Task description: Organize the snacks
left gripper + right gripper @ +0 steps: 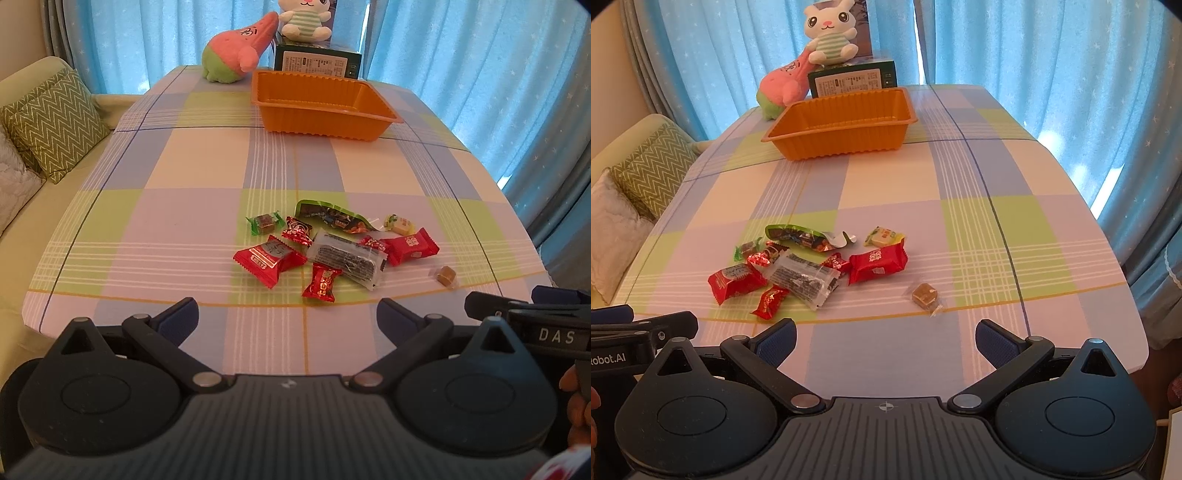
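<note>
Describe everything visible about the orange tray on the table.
The orange tray is a rectangular, thin-looking plastic container with ribbed, flared walls and a flat rim. It sits upright and empty on the checked tablecloth at the far end, well apart from the snack pile. A dark green box stands just behind it; whether they touch is unclear.

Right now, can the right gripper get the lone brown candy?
Probably yes. The right gripper is open, and the brown candy lies apart from the pile, just ahead, with bare tablecloth between.

Side-by-side low views over table (184, 166)
</note>
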A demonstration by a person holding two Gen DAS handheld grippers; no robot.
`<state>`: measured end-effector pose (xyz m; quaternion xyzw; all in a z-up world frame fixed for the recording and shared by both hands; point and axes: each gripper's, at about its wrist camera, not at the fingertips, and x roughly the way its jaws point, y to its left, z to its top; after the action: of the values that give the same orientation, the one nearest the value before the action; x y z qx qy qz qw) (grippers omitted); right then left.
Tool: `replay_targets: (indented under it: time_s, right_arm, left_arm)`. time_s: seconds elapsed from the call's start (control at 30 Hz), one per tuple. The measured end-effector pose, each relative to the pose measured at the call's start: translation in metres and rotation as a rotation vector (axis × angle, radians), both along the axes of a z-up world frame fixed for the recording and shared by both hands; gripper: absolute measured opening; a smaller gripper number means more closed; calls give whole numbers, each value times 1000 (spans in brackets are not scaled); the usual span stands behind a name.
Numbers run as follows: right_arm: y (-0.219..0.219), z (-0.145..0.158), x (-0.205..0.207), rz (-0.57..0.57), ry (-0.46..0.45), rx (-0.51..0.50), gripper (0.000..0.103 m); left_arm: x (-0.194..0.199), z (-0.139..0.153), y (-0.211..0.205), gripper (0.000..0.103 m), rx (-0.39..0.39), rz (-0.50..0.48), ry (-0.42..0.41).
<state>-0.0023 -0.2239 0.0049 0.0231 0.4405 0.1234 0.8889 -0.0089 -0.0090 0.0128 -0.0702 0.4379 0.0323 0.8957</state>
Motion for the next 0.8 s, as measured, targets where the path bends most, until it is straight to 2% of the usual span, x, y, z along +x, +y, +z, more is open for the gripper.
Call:
replay_targets:
  time_s: [0.8]
  right_arm:
    - [-2,-1,0,-9,4,0,103]
  left_arm:
    - [0,1,-3,102,-8,-9,-1]
